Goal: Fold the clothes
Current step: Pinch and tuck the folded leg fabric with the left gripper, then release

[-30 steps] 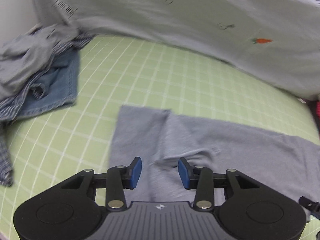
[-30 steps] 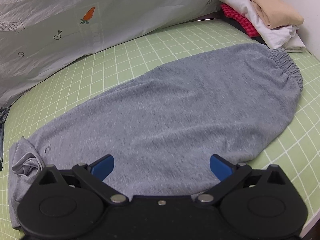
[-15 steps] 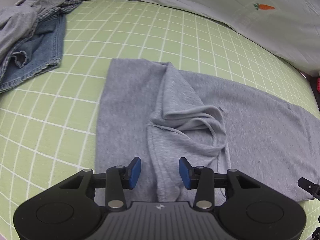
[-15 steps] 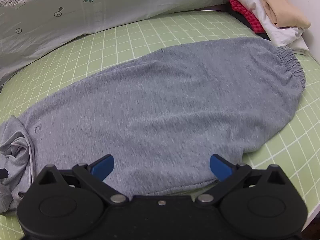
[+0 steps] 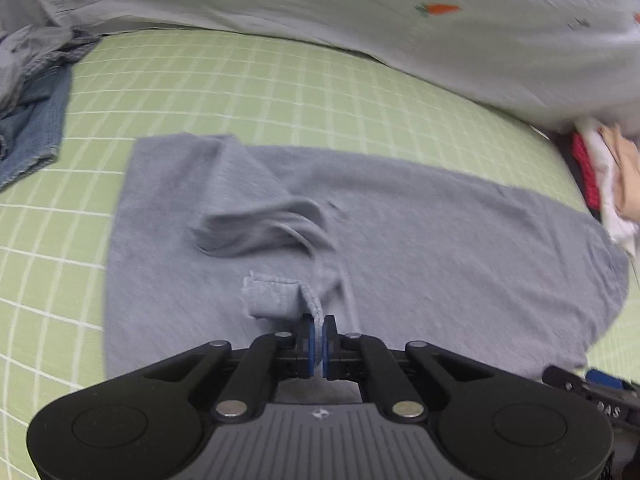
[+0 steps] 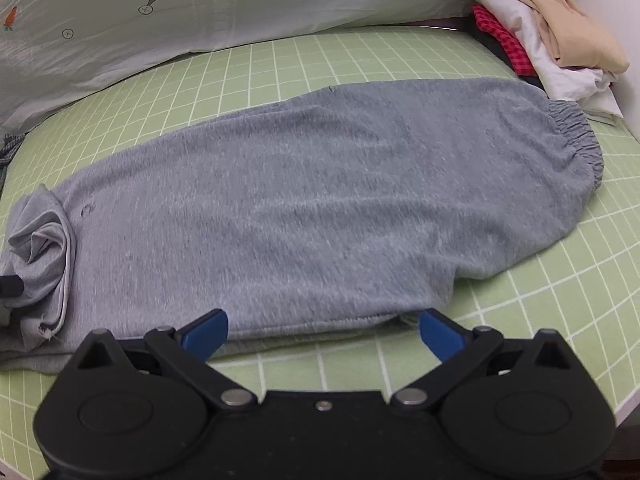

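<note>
both grippers differ: left gripper (image 5: pixel 319 338) pinches the grey trousers' (image 6: pixel 320 200) hem (just closed), right gripper (image 6: pixel 324 330) gapes wide.

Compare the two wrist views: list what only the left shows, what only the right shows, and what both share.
Left wrist only: the left gripper, jaws just closed on a hem of the grey trousers, and the denim pile.

Right wrist only: the right gripper, jaws open at the trousers' near edge, and the elastic waistband.

Both: the grey trousers, green grid mat, carrot-print sheet and folded clothes stack.
</note>
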The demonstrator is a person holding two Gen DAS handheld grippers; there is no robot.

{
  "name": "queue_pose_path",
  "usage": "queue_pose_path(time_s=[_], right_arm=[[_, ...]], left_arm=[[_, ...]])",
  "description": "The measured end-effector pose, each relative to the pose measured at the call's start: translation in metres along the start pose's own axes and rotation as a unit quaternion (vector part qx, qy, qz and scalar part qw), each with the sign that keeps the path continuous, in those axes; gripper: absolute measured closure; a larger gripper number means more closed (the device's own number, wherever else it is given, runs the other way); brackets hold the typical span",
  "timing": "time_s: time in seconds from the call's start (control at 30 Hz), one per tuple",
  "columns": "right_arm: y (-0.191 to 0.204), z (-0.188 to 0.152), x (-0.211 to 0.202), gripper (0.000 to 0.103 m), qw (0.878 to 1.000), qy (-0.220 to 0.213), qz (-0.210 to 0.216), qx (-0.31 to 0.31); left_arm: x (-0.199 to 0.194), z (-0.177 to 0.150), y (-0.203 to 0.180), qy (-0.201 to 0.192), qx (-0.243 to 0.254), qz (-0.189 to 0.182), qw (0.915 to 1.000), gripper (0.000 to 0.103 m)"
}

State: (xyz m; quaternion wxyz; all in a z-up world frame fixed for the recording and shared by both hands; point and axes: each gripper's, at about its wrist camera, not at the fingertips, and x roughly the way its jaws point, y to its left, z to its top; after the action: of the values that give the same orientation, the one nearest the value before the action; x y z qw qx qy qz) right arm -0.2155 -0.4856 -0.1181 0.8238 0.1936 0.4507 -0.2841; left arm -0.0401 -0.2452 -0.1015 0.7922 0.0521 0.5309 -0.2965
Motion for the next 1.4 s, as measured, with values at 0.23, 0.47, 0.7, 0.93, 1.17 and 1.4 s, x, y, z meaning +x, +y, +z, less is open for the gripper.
queue_pose_path(time_s=[0.23,0.47,0.7,0.93,1.17,1.4], right_arm=[[-0.027,-0.007,-0.011,0.000,1.000,-0.012,0.003,0.010],[-0.043,-0.006,-0.014,0.000,0.999,-0.019,0.007,0.030],[-0.041,0.008,-0.007,0.000,0.999,-0.026,0.012,0.031],[-0.038,0.023,0.002,0.000,0.999,-0.028,0.007,0.033],[-0.028,0.036,0.017,0.000,0.999,-0.013,-0.015,0.036],[-0.022,0.041,0.036,0.000,0.999,0.019,-0.031,0.041]], left_arm=[[0.014,-0.023,-0.038,0.055,0.046,-0.012,0.9974,0.078],[-0.011,-0.016,-0.028,0.007,0.000,0.018,0.9998,0.055],[-0.013,0.002,0.003,-0.010,-0.065,0.092,0.9936,0.018],[-0.004,0.024,0.022,-0.013,-0.085,0.105,0.9907,0.011],[0.020,0.050,0.031,-0.002,-0.064,0.107,0.9922,0.011],[0.038,0.063,0.046,0.004,-0.069,0.094,0.9932,0.018]])
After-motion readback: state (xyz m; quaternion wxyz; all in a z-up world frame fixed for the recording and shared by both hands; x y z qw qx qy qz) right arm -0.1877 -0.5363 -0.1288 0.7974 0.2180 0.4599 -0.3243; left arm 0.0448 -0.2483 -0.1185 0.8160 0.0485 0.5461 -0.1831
